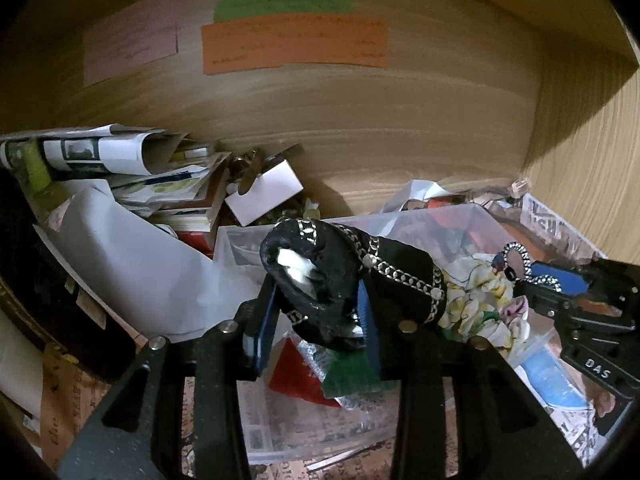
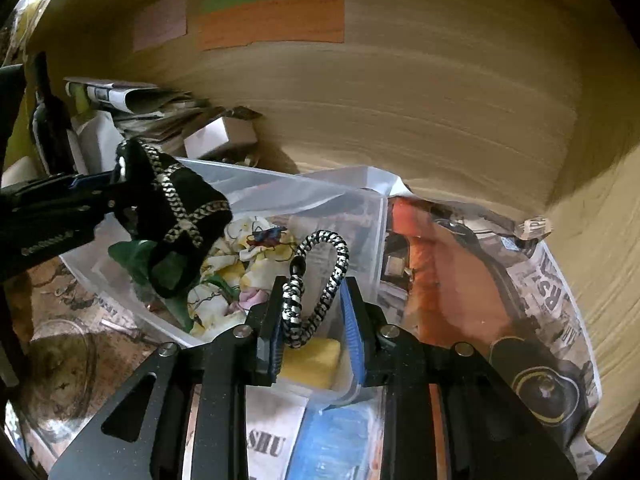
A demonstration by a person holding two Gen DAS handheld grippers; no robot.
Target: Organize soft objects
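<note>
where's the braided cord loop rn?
Braided cord loop is pinched in the right gripper, over the clear plastic bin, right of the black pouch.

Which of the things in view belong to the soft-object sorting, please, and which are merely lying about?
Job:
- black chain-trimmed pouch, in the left hand-held gripper
- black-and-white braided cord loop, in the right hand-held gripper
- clear plastic bin
- floral cloth inside it

Lying about:
- rolled papers
- newspaper
- dark bottle

Background: wood-grain panel (image 1: 360, 120) carrying orange (image 1: 296, 44), green (image 1: 280, 6) and pink (image 1: 128, 50) paper labels, messy paper stack (image 1: 120, 168) left, white card (image 1: 264, 192) beside it, dark bottle (image 2: 50, 128), newspaper (image 2: 520, 280) lining the floor.
</note>
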